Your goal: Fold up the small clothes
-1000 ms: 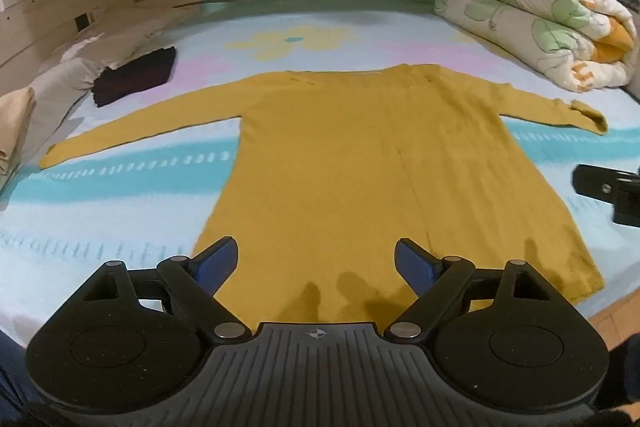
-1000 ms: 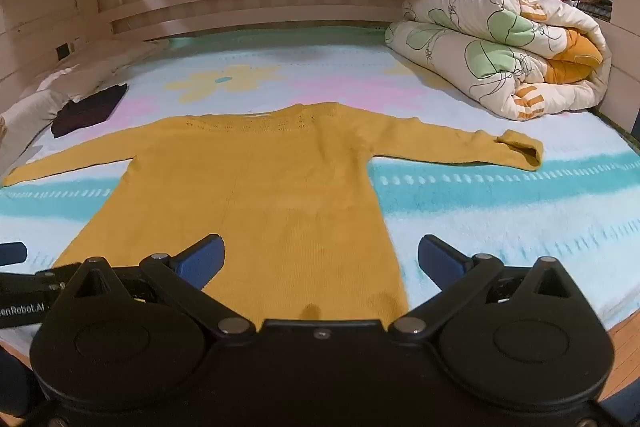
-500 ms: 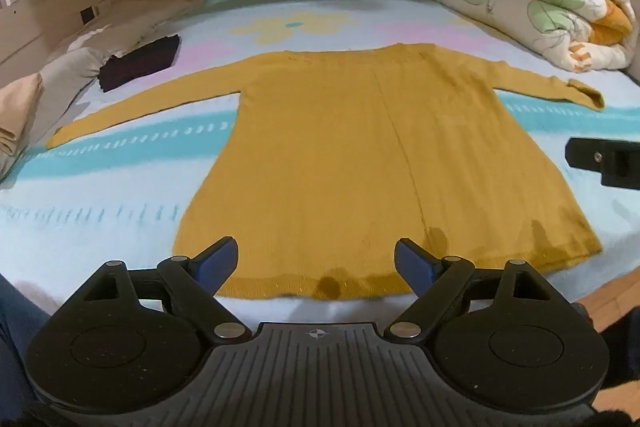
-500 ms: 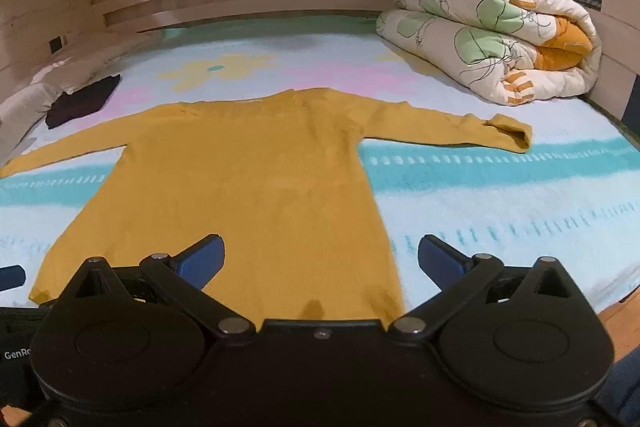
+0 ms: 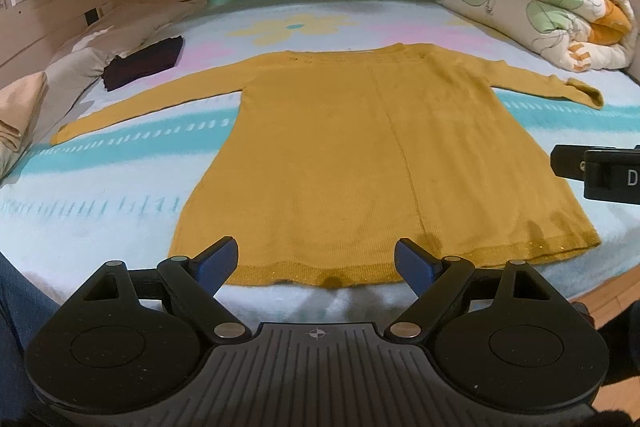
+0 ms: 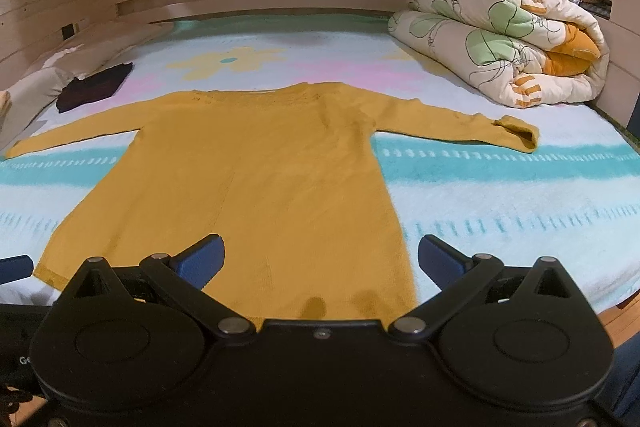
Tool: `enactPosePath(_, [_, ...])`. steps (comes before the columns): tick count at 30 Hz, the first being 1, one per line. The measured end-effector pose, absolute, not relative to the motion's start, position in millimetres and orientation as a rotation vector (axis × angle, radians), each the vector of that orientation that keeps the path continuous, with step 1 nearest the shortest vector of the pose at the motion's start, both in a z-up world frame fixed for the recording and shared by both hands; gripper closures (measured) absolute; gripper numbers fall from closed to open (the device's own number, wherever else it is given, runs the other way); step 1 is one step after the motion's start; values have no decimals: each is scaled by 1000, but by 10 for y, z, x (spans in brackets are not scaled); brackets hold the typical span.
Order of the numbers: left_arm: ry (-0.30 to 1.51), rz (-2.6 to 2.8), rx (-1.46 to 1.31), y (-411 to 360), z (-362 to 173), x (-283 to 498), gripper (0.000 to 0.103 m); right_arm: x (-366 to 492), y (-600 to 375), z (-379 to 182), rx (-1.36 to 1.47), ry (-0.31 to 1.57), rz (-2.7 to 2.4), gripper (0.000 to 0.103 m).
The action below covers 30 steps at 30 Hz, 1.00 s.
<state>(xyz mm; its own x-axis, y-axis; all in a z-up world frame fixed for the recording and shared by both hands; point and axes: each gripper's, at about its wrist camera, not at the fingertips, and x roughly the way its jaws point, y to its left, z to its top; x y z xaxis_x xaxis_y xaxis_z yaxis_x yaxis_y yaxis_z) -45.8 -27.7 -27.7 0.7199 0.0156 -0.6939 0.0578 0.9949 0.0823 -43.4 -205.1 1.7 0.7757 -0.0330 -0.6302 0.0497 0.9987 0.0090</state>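
Left wrist view. Item: one mustard-yellow knitted long-sleeved sweater (image 5: pixel 360 155), spread flat and face up on a bed with a pale blue, turquoise-striped flowered sheet (image 5: pixel 120 195). Neckline toward the headboard, hem toward the near edge, both sleeves stretched straight out to the sides; the right cuff is turned back on itself.

Other contents: rolled white quilt with green and orange flowers (image 6: pixel 500 39) at the far right of the bed; small dark folded garment (image 5: pixel 144 63) at the far left, well apart from the sweater; grey pillows (image 5: pixel 72 67) beside it.

Step in hand, as judged: no fold is yet made; both tools are posed at the hem, ready for the first pickup. To do it well, take the hem at its two corners at once, pinch only the sweater and not the sheet beneath, lift evenly, and carry the hem toward the neckline so the edges meet square. The sleeves could be laid inward first to avoid trailing ends.

Left tongs (image 5: pixel 316 263): blue pads wide apart, nothing between them, hovering just over the hem's left half.

Right tongs (image 6: pixel 320 263): blue pads likewise wide apart, empty, above the hem's right corner. Contact with the cloth cannot be told.
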Motion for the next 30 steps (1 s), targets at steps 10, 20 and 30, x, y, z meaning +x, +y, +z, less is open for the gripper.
enactPosePath(10, [764,-39,93,-226,-280,-467,17,-439,-2046,13,25,684,-47,1])
enactPosePath(20, [745,-35,79,-227,-189,-422,17,-395,-2073,32,16,695,-63,1])
enactPosePath(30, [712,-15,34,-155,-77,-372,17,-344,-1924,190,-20,654,-68,1])
